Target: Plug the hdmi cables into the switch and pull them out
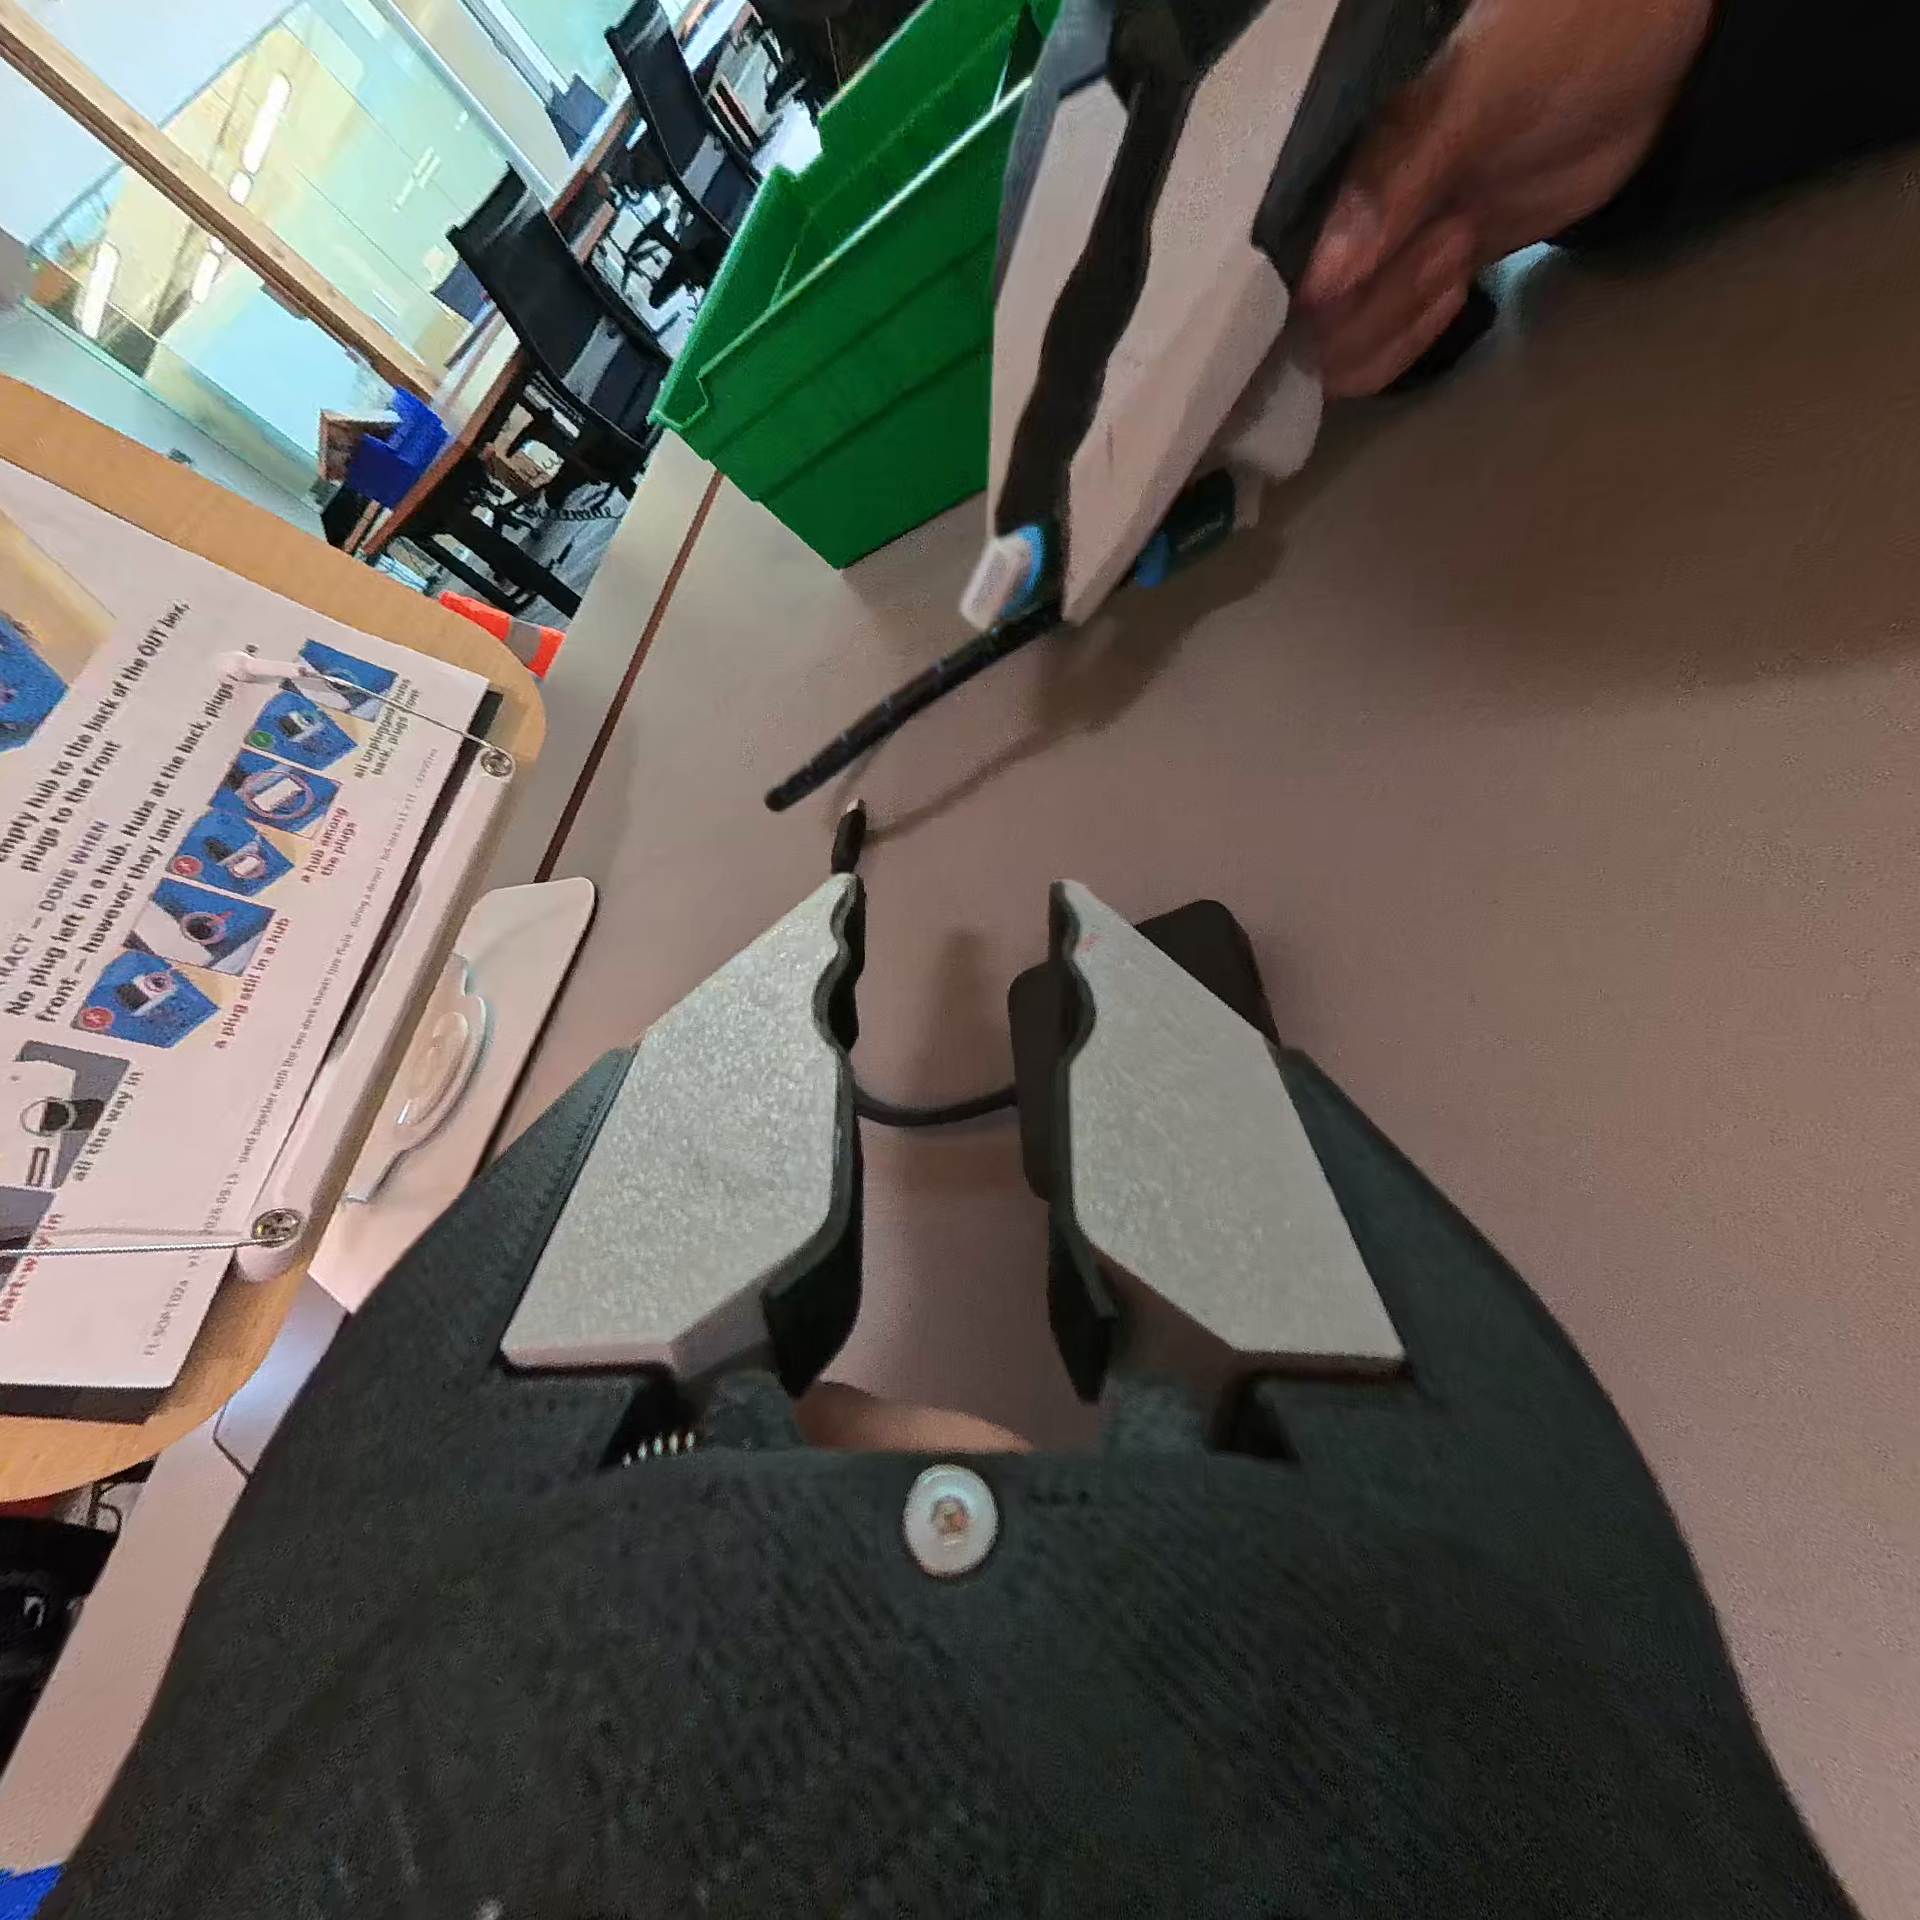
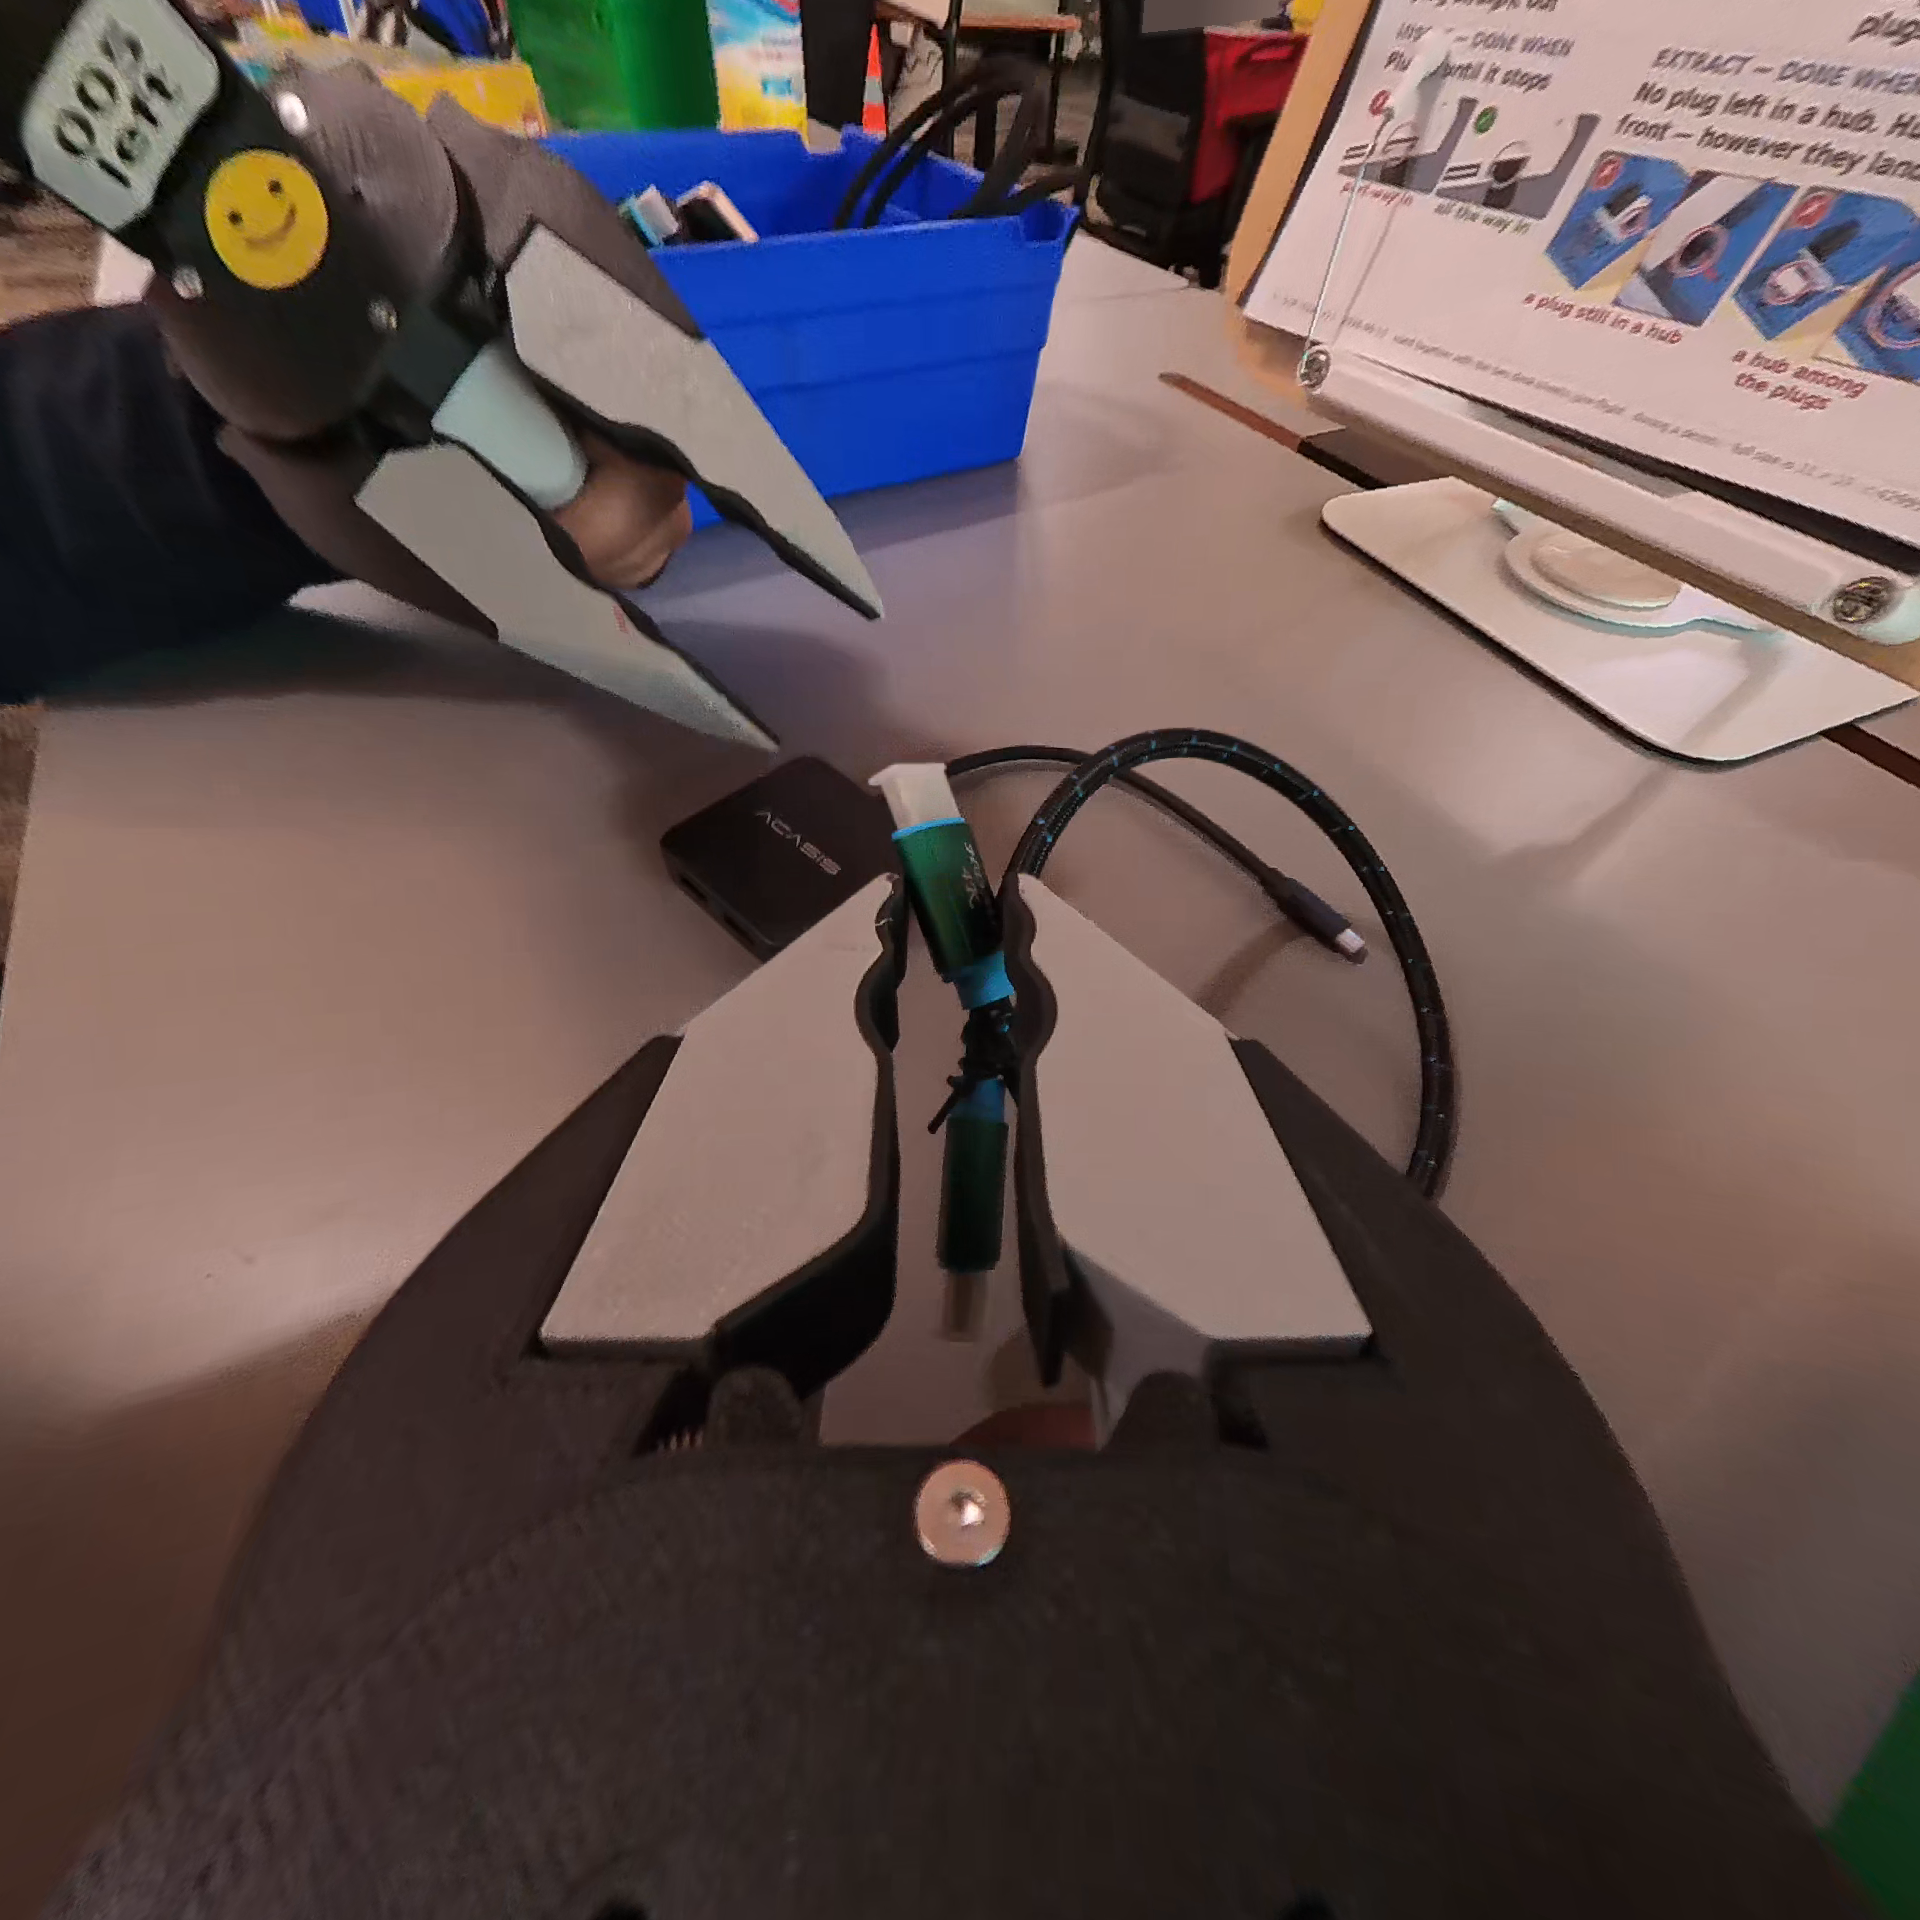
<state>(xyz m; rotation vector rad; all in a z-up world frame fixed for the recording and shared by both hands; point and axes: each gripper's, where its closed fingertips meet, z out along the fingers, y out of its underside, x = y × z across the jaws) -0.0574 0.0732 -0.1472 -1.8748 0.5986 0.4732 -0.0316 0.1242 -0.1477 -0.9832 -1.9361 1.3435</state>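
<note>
My right gripper (image 2: 951,899) is shut on a green HDMI plug (image 2: 940,883) with a white cap on its tip, held a little above the table. The plug's black braided cable (image 2: 1413,966) loops to the right; its other green plug (image 2: 971,1184) hangs between my fingers. The black switch (image 2: 779,852) lies flat just beyond the capped tip, with its thin cable and small plug (image 2: 1340,940) to the right. My left gripper (image 1: 956,904) is open and empty, right over the switch (image 1: 1210,940). It also shows in the right wrist view (image 2: 821,675). The right gripper (image 1: 1101,436) shows beyond with the plug (image 1: 1003,571).
A blue bin (image 2: 862,312) with cables and devices stands behind the switch. A green bin (image 1: 862,343) sits at the table's far side. An instruction sheet on a white stand (image 2: 1621,623) stands near the table edge. One gripper's finger ends stand about 7 centimetres off the other's.
</note>
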